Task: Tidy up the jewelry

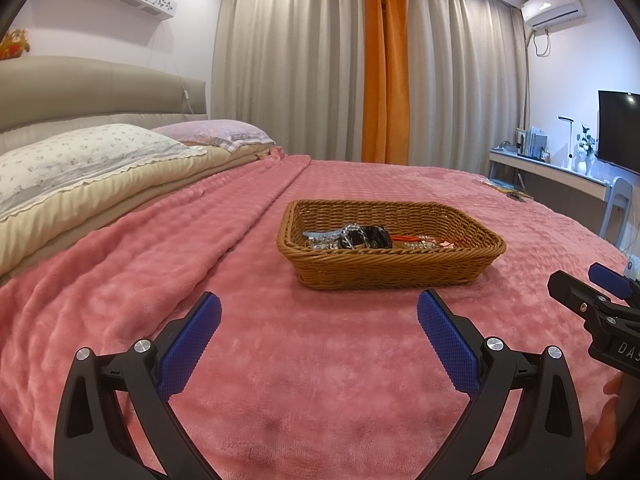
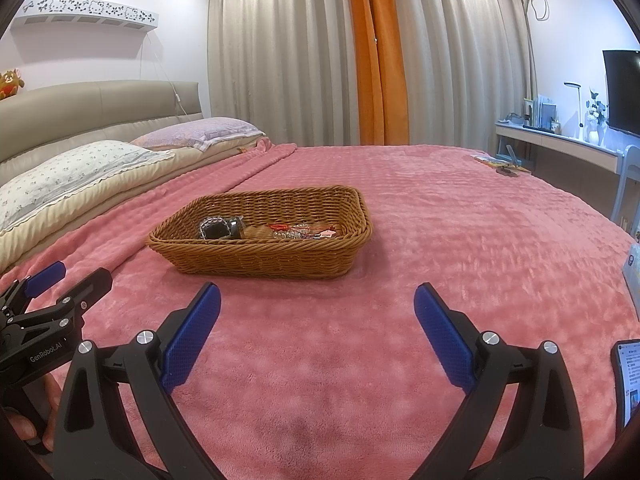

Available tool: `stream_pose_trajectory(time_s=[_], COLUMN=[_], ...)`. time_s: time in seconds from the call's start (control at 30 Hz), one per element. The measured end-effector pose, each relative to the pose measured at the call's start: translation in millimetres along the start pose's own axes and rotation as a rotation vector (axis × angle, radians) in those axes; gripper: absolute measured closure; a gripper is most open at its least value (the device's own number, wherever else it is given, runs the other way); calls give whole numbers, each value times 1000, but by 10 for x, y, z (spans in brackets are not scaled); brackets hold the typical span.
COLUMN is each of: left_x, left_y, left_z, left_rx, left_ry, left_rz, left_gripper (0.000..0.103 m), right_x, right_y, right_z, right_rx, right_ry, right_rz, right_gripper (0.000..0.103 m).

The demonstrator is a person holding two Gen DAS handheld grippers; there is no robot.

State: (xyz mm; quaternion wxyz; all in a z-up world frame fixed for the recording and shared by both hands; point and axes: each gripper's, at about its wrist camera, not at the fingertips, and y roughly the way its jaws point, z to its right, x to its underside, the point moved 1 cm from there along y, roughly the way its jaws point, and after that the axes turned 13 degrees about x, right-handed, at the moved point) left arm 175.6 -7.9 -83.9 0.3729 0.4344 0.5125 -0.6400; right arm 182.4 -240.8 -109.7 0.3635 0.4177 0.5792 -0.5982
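Note:
A brown wicker basket (image 1: 400,270) stands on the pink blanket and shows in the right wrist view too (image 2: 260,258). In it lie several jewelry pieces: a black round item with a silver chain (image 1: 362,237), a red cord piece (image 1: 420,239), and in the right wrist view a beaded bracelet on a black item (image 2: 218,229) and a tagged piece (image 2: 320,234). My left gripper (image 1: 319,312) is open and empty, a short way in front of the basket. My right gripper (image 2: 317,304) is open and empty, in front of the basket and to its right.
The pink blanket (image 1: 280,380) covers the bed. Pillows (image 1: 80,160) and the headboard lie at the left. Small items (image 2: 502,166) sit at the bed's far right edge. A phone (image 2: 626,384) lies at the right. A desk (image 2: 560,142) and curtains stand beyond.

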Motion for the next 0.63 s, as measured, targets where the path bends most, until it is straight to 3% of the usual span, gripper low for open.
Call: stream_pose_trajectory(time_s=[0.63], left_x=[63], left_y=[-36], left_z=[-27], left_rx=[17], left_ry=[-11], left_rz=[4], left_gripper=[8], right_x=[1], right_y=[0], right_z=[-2], right_rx=[0], right_ry=[0], right_rz=[0], right_gripper=[10])
